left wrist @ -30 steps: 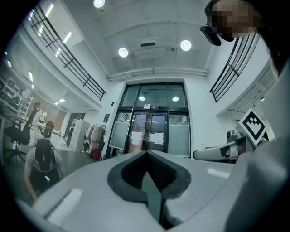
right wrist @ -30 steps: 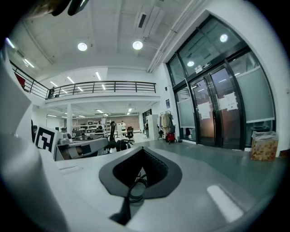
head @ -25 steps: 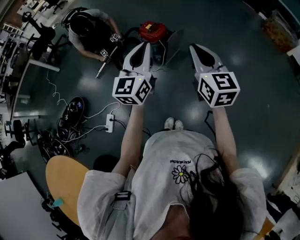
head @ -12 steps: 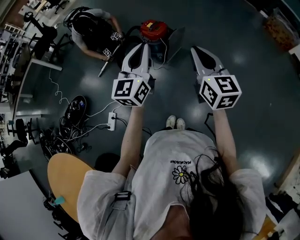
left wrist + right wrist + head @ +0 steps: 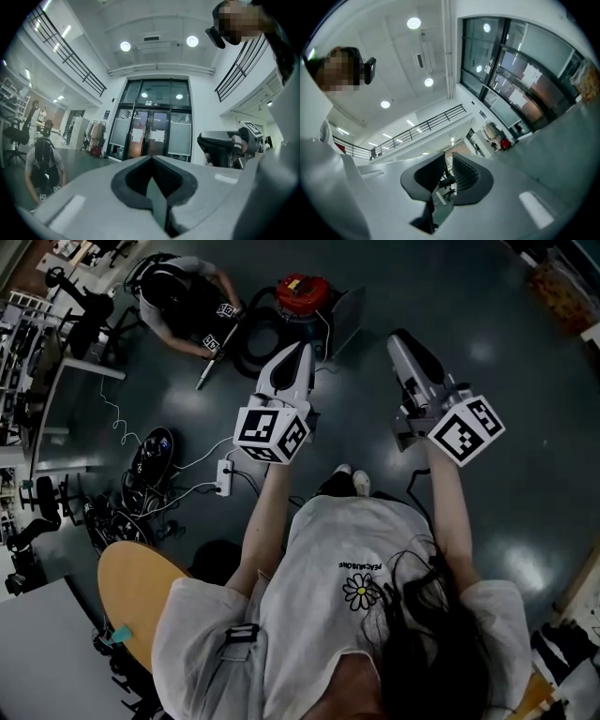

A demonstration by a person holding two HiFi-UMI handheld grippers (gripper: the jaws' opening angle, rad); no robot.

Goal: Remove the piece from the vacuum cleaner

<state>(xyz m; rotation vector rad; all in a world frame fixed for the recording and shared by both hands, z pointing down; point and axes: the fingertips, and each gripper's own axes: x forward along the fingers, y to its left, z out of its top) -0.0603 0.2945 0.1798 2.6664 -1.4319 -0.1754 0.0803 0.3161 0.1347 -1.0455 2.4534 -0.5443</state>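
Standing well short of the red vacuum cleaner (image 5: 302, 292), left gripper (image 5: 301, 349) shut and empty, right gripper (image 5: 399, 337) with jaws just cracked open on nothing, I could bump the crouching person (image 5: 178, 298) beside it.

Glossy dark floor (image 5: 511, 352), red plastic vacuum cleaner (image 5: 304, 292), wooden tabletop (image 5: 131, 601).

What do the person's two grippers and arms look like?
Both the left gripper and right gripper have pale grey pointed jaws with dark ribbed pads, and each carries a white cube with black square markers. The right jaws have just been opening, nothing between them. The person wears a light short-sleeved T-shirt with a daisy print.
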